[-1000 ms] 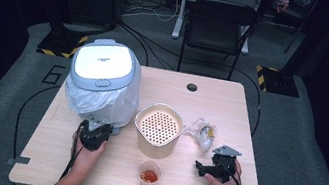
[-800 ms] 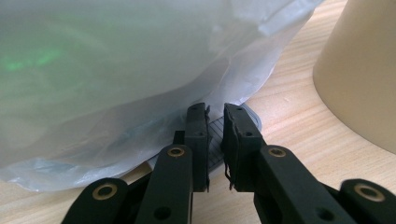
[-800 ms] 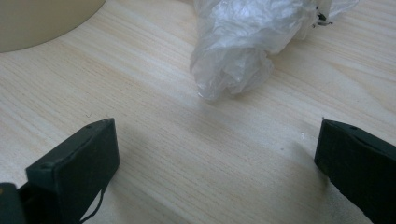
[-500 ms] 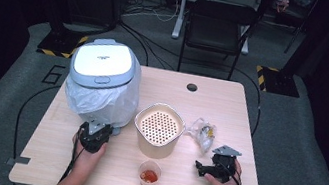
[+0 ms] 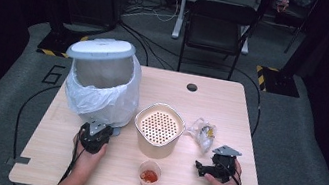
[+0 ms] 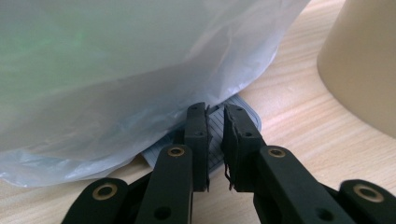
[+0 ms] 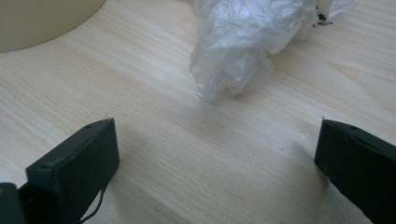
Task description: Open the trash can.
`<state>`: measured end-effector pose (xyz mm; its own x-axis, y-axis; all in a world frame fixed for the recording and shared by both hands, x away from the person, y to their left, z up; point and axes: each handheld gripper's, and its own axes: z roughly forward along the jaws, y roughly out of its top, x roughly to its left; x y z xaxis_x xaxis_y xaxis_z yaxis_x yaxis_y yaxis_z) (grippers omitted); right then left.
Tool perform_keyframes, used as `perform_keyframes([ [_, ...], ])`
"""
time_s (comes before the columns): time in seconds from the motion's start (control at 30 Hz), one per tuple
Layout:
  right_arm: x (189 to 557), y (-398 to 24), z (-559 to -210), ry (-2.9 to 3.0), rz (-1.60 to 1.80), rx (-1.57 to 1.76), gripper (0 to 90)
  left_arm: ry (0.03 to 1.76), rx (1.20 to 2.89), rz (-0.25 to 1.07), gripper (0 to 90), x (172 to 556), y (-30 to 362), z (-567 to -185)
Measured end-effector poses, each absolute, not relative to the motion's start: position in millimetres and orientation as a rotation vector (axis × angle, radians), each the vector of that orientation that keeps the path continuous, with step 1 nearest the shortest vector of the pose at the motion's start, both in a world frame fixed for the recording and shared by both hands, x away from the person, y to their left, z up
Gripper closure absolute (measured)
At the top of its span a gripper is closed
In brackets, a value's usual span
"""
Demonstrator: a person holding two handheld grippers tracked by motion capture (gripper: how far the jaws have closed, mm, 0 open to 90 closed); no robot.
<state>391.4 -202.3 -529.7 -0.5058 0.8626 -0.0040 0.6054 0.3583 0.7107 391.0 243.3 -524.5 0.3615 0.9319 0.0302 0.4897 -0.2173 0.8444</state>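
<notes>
Since the earlier frames the bin lid has swung up: it was flat over the bin, now it stands tilted open at the rear, and the bin interior shows, lined w/ a clear plastic bag draped over the rim. Both hands unchanged in place. Left claw sits on the worktop right at the bin's foot, nr side; jaws nearly together, narrow slit only, nothing gripped between them. In the left gripper view the jaw tips rest on the grey ribbed pedal that juts from under the bin, bag plastic bulging just above; exact contact pt under the tips can't be told. Right claw lies low on the worktop at the right front, pointing left, jaws spread wide, empty. In the right gripper view the crumpled plastic wrap lies ahead of the jaws, apart from both, w/ a few dark specks at its far end. Cream perforated basket stands mid-worktop, between the two claws, just right of the bin. Small clear cup w/ red contents stands in front of the basket, nr the front edge. Round dark grommet at the worktop's far side.
</notes>
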Motion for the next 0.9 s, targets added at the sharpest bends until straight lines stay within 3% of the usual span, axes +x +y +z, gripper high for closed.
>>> perform_keyframes([
  [0.07,391.3,-202.3,-529.6,2.248,0.935,1.286,0.0,1.302,1.816,0.664,80.5,390.5,237.6,-526.8],
  [0.63,391.0,-201.8,-529.6,2.239,0.93,1.289,0.7,1.303,1.8,0.678,80.4,391.8,236.7,-528.1],
  [0.77,389.0,-200.8,-524.8,2.235,0.912,1.315,12.1,1.301,1.804,0.681,80.4,391.7,236.8,-528.1],
  [0.9,388.4,-199.7,-521.6,2.214,0.91,1.348,14.2,1.304,1.798,0.678,80.4,391.8,236.7,-528.1],
])
